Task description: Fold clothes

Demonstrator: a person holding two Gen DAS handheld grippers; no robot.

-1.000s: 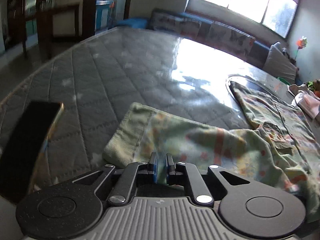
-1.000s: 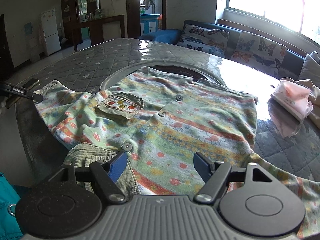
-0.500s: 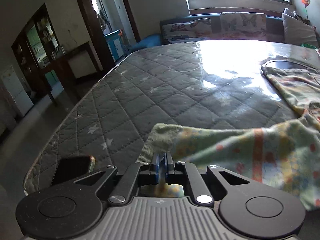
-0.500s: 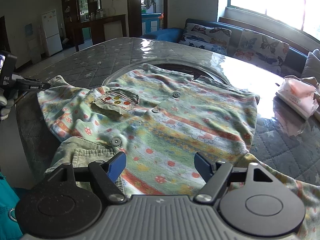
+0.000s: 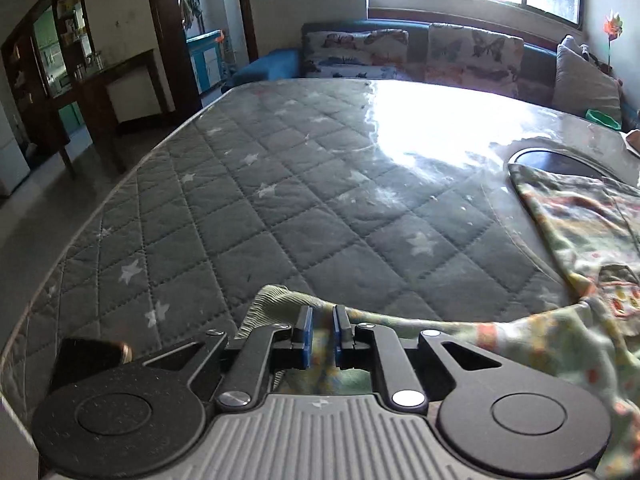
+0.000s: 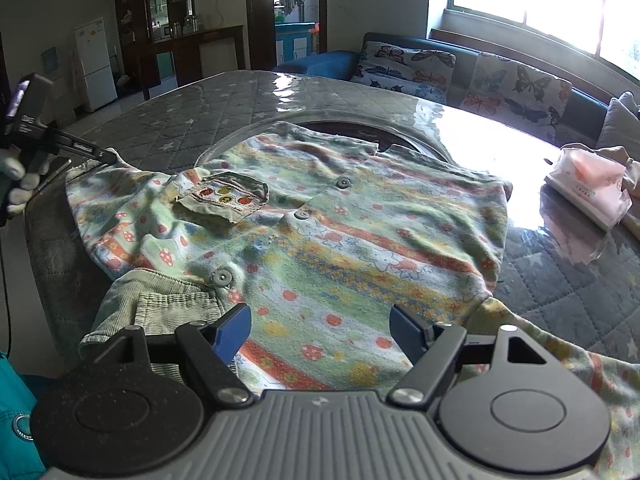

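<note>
Sleeve (image 5: pixel 280 304) of shirt (image 6: pixel 320 236) is pinched between nearly closed left gripper (image 5: pixel 321 330); right gripper (image 6: pixel 320 326) is held wide apart above shirt hem, gripping nothing.

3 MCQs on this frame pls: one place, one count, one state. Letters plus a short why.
1. Where on the shirt is the left tool clamped?
A. sleeve cuff
B. chest pocket
C. middle button

2. How many round buttons show on the shirt front?
A. one
B. three
C. five

3. How is the right tool?
A. shut on the collar
B. open above the shirt
C. shut on the pink packet

Key: 1 A, the sleeve cuff sits between its narrow blue pads; 2 B, three grey buttons run in a line past the pocket; 3 B, its pads stand wide apart, nothing between them.
</note>
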